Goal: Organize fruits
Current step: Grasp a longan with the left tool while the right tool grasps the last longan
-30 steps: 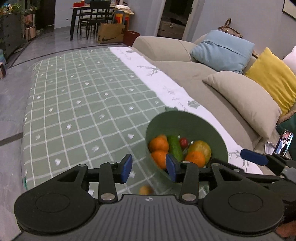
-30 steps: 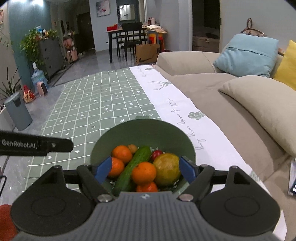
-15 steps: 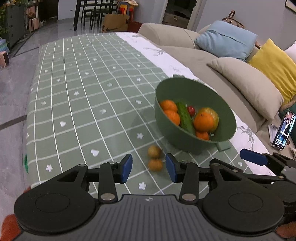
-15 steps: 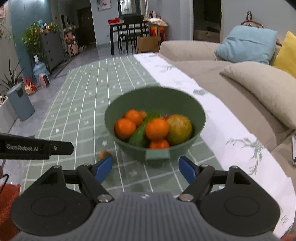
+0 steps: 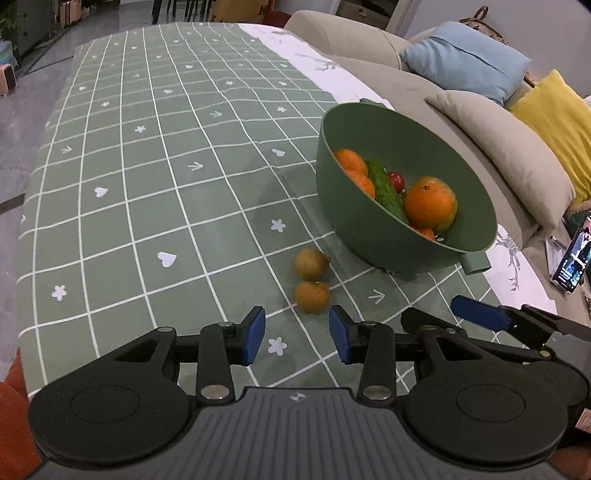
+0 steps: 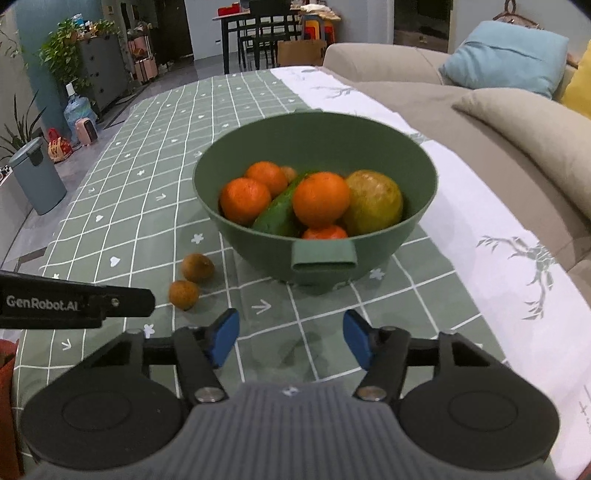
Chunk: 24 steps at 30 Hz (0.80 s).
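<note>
Left gripper [image 5: 297, 334] partly open, empty, just short of two small brown fruits [image 5: 311, 282] beside green bowl [image 6: 369, 254]; right gripper [image 6: 291, 338] jaws just narrowed, still apart, empty, near bowl.

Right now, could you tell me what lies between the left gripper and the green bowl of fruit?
Two small brown round fruits lie on the checked tablecloth between the left gripper and the green bowl, clearest in the left wrist view.

A home living room: sofa [image 6: 480, 110] with cushions [image 6: 506, 55], dining table [image 6: 258, 22] behind.
</note>
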Available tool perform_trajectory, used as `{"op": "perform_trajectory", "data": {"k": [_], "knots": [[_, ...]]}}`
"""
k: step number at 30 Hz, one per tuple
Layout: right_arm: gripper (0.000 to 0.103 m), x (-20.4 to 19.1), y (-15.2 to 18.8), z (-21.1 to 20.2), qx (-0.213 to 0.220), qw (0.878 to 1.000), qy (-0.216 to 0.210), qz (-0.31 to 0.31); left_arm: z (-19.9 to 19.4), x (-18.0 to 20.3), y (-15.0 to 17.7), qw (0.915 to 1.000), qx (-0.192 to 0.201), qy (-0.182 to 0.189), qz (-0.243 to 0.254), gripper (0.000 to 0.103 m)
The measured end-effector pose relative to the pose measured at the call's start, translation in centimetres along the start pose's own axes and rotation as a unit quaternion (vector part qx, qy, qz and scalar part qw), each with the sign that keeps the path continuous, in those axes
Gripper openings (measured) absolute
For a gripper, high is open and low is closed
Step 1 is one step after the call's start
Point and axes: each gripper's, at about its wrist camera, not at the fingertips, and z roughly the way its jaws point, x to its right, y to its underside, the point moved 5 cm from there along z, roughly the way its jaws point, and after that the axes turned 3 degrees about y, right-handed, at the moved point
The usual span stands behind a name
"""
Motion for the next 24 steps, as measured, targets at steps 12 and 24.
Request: {"op": "perform_trajectory", "data": {"k": [12, 24], "knots": [[0.054, -0.3, -0.1, 1.6, -0.008, 1.000, -0.006, -0.005, 2.8, 0.9, -0.8, 0.9998, -0.016, 0.003, 0.008, 0.047], [0.052, -1.3, -0.4, 1.9, -0.010, 1.000, -0.022, -0.014, 2.5, 0.3, -1.4, 0.9997, -0.020, -0.001, 0.014, 0.027]]}}
